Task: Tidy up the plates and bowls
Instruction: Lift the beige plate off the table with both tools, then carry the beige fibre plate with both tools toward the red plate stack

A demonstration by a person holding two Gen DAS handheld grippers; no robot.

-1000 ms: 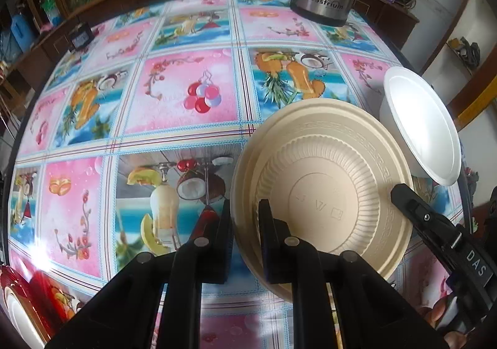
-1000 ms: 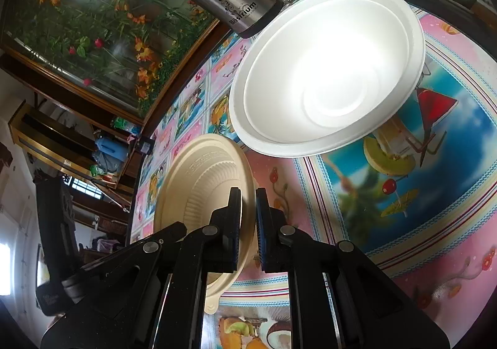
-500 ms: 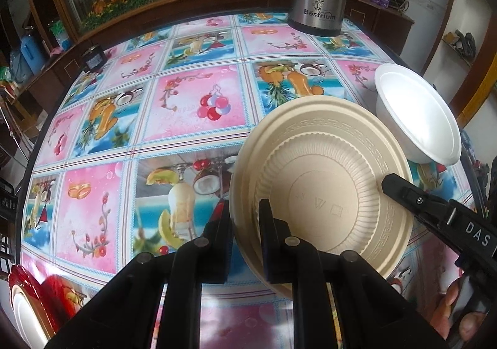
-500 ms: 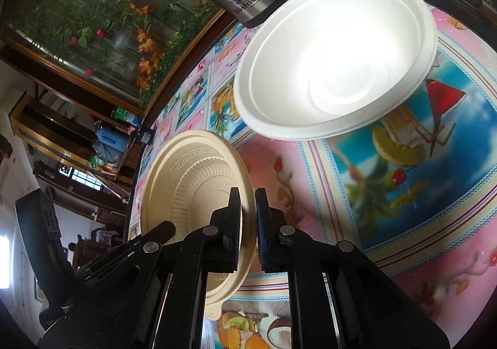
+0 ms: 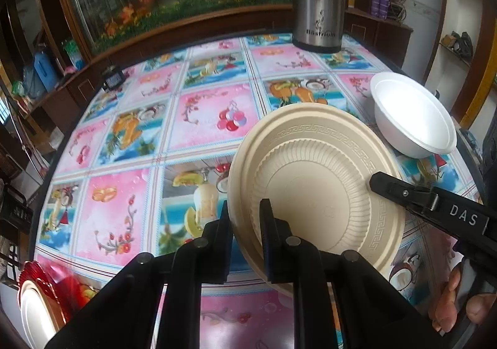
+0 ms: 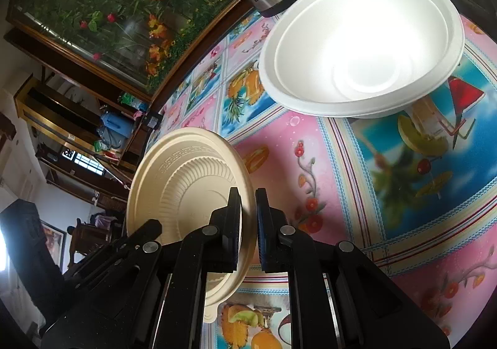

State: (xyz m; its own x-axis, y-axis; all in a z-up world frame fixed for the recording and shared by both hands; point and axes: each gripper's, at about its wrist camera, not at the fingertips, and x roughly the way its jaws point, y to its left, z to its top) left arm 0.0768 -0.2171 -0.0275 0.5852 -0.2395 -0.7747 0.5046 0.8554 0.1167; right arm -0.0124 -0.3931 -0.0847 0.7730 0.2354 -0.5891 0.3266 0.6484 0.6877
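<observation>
Both my left gripper and right gripper pinch the round beige embossed plate; next, carry it toward the white foam bowl ahead.

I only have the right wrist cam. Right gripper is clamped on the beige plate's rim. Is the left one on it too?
Observer: Yes. In the left wrist view, the left gripper is shut on the near rim of the beige plate, with one finger inside the rim and one outside.
Operator: Any dishes I can't see from here?
Observer: One. A red-rimmed plate sits at the table's near-left edge, partly cut off by the frame.
</observation>
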